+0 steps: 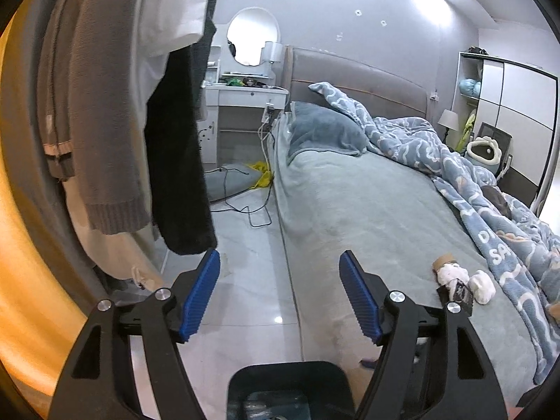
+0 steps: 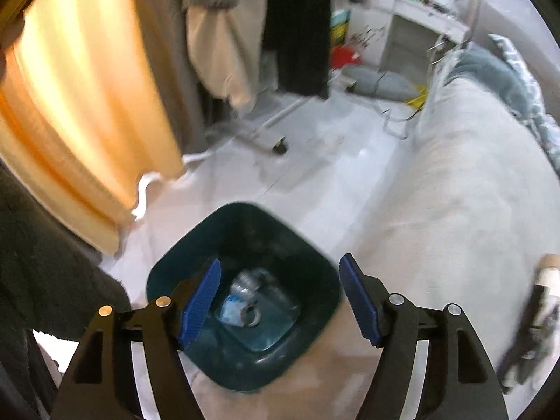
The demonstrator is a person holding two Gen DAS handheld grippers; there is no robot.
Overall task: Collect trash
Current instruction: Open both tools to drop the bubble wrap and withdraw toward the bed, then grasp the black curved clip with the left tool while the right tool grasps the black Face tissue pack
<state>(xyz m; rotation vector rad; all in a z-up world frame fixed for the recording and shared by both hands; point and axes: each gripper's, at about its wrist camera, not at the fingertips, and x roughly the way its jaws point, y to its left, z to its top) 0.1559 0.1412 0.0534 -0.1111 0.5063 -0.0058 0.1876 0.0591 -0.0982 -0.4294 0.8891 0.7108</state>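
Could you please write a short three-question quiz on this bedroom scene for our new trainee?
1. True or false: the right tool grips a bottle.
2. Where does the bin stand: A) on the bed, B) on the floor beside it, C) on the dresser?
3. What trash lies on the bed?

Key: 1. False, it is open and empty. 2. B. 3. A cardboard tube, crumpled tissues and a dark wrapper.

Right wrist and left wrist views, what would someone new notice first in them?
The dark bin on the pale floor beside the bed, with a crushed plastic bottle lying at its bottom, right under the open right hand-held gripper. Next, the little heap of trash on the grey bedsheet, a cardboard tube and white crumpled tissues, near the rumpled blue blanket. The bright orange curtain glows on the left.
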